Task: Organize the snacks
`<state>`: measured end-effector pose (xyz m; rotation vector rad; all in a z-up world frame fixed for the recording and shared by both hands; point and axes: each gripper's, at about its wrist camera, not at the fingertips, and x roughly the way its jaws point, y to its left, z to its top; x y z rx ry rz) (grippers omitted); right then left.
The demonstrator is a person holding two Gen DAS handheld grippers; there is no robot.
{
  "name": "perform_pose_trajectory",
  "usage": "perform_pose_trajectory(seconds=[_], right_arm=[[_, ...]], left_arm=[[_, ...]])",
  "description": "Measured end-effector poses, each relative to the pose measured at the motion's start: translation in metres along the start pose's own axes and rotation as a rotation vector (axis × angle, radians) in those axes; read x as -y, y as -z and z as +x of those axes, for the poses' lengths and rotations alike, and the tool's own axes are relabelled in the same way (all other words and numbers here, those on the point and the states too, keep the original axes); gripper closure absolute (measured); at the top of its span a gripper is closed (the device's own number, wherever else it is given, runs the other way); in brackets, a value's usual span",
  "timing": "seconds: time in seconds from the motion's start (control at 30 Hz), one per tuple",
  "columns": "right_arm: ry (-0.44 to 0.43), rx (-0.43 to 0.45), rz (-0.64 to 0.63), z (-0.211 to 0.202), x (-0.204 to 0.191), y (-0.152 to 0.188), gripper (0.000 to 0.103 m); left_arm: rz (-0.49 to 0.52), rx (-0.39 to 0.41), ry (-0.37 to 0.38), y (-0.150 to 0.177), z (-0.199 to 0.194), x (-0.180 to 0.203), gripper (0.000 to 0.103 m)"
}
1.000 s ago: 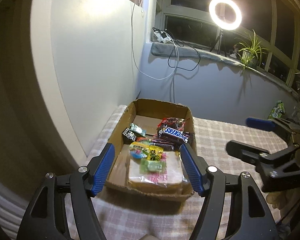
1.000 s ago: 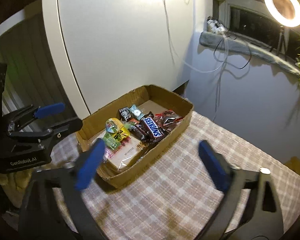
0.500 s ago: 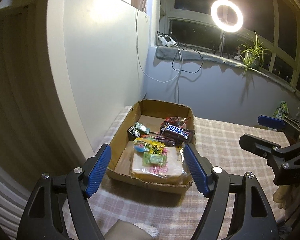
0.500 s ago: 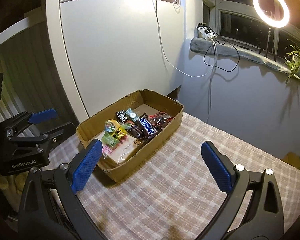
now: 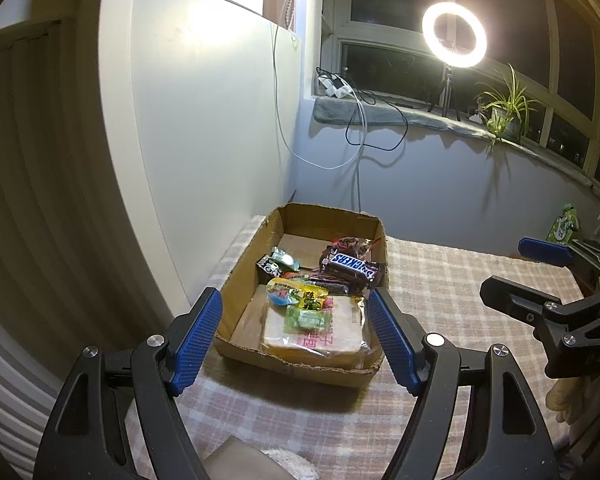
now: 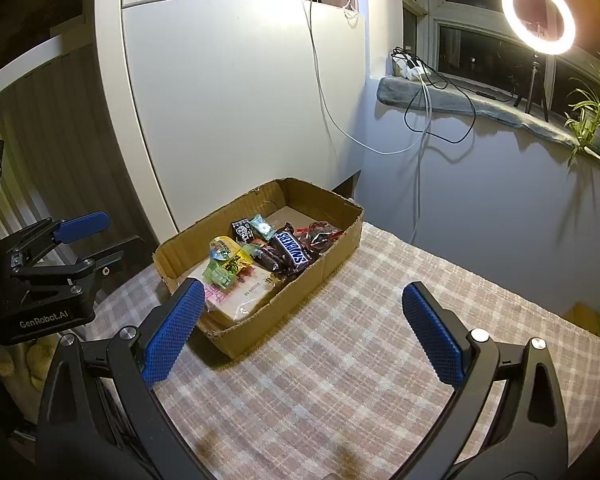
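Since the earlier frames both grippers have backed up and away from the cardboard box (image 5: 300,312), which now appears smaller. The snacks, including the Snickers bar (image 5: 354,267) and a wrapped flat pack (image 5: 312,330), lie inside the box on the checked tablecloth (image 6: 340,360). Left gripper (image 5: 294,336) and right gripper (image 6: 300,332) are spread wide, holding nothing. No snack remains visible on the cloth; the task appears essentially complete.

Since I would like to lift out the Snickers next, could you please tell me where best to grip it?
Grip the brown Snickers bar across its narrow width, mid-length, coming from above. It lies flat on top of other snacks in the cardboard box, its long sides exposed, while its crimped ends look thin and likely to slip.
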<state>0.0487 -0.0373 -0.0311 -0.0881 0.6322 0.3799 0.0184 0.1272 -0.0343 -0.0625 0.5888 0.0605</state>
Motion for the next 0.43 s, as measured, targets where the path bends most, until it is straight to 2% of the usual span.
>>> perform_pose_trajectory(seconds=[0.43], right_arm=[[0.003,-0.004,0.006,-0.0033,0.0019,0.0086,0.002]], left_arm=[[0.013,-0.007,0.011,0.0024,-0.0003,0.0040,0.028]])
